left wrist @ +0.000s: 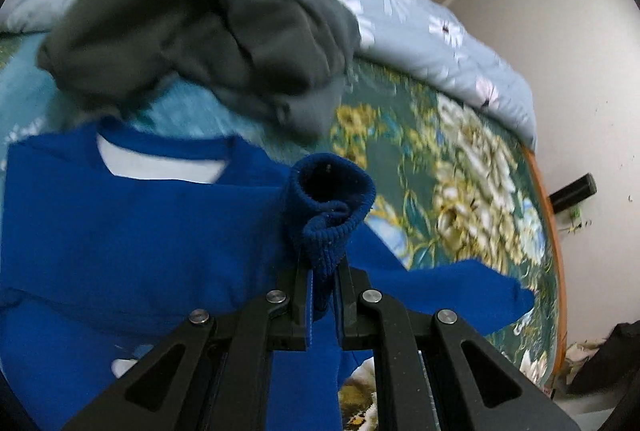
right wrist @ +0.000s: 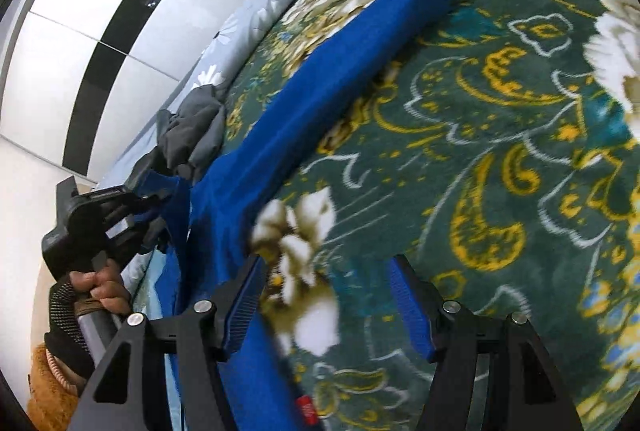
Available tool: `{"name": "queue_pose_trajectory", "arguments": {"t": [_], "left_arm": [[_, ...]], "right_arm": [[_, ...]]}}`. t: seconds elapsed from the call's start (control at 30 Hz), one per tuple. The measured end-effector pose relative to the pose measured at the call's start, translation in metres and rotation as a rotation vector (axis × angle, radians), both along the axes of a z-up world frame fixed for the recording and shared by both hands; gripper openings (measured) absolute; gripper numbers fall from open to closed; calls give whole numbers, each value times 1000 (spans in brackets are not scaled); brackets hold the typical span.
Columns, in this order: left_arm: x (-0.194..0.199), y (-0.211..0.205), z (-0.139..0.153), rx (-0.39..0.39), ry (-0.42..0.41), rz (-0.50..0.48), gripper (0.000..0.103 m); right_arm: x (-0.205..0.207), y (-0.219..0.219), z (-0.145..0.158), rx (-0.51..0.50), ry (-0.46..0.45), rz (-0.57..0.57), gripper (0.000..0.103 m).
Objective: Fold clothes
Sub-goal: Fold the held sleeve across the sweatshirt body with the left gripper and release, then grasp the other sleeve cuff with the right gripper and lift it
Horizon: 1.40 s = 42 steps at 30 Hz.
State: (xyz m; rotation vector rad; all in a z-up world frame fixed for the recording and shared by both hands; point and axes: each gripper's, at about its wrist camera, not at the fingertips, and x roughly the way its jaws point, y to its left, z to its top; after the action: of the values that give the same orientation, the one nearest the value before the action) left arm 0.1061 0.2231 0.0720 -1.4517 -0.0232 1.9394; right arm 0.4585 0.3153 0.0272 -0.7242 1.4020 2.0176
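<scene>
The left gripper (left wrist: 324,283) is pinching the ribbed cuff (left wrist: 332,207) of the blue sweater (left wrist: 120,231), probably to carry that sleeve across the body, which lies flat on the flowered blanket (left wrist: 460,171) toward nine o'clock in its view. The right gripper (right wrist: 328,307) hangs with jaws spread and empty above the blanket. The other sleeve (right wrist: 320,71) stretches toward one o'clock, seemingly next to fold, though blur obscures the detail.

1. Sweater (left wrist: 120,231) spread flat on the bed blanket (left wrist: 460,171), its cuff (left wrist: 332,199) pinched in the left gripper (left wrist: 324,295).
2. Crumpled garment (left wrist: 208,31) behind the sweater's collar.
3. Quilt (left wrist: 420,31) behind both, along the blanket's far edge.
4. Other sleeve (right wrist: 360,43) stretched across the blanket, ahead of the right gripper (right wrist: 328,307).
</scene>
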Motion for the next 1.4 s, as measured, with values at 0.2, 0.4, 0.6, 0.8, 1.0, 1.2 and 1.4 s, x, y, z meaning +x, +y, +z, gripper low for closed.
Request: {"name": "queue_pose_trajectory", "arguments": {"t": [0.2,0.4,0.6,0.8,1.0,1.2,1.4], "left_arm": [[9,6,-37,-56,-88,-22,13],[13,-22,-27,26,-170,-54,42],[9,-93,8,-20,-52,-4,44],[-15,-213,39,-230,193,167,44],[-37,-333,56,-259,183,466,44],[-31,-427,62,-290,171,655,44],[-26,-480,69,-315,181,752,44]], "right_arm": [[5,7,-4,-11,-22,-12,67],[1,15,1,-13,-20,7,68],[6,48,5,-91,7,-20,72],[16,113,31,-8,31,-120,72],[26,178,15,-109,26,-360,72],[27,204,-15,-228,2,-516,52],[13,208,-2,-180,-16,-508,27]]}}
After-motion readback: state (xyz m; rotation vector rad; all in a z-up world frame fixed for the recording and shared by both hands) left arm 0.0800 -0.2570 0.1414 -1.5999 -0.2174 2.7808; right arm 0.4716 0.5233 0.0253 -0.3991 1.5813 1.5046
